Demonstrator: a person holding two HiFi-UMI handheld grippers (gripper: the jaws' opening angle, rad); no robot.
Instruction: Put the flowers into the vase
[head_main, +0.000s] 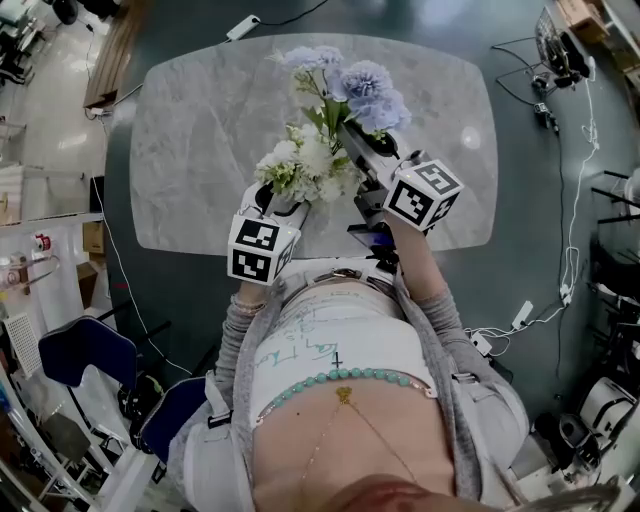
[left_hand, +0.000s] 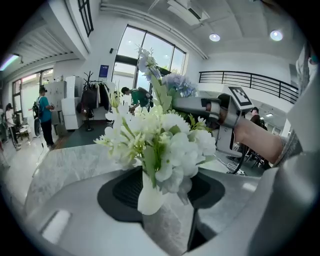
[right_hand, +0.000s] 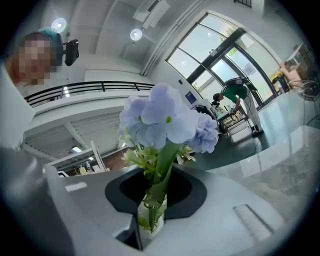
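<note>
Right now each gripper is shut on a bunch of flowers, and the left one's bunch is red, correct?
Not quite. The left gripper is shut on white flowers, not red ones, as the left gripper view shows. The rest holds: the right gripper is shut on its own bunch, the blue flowers.
</note>
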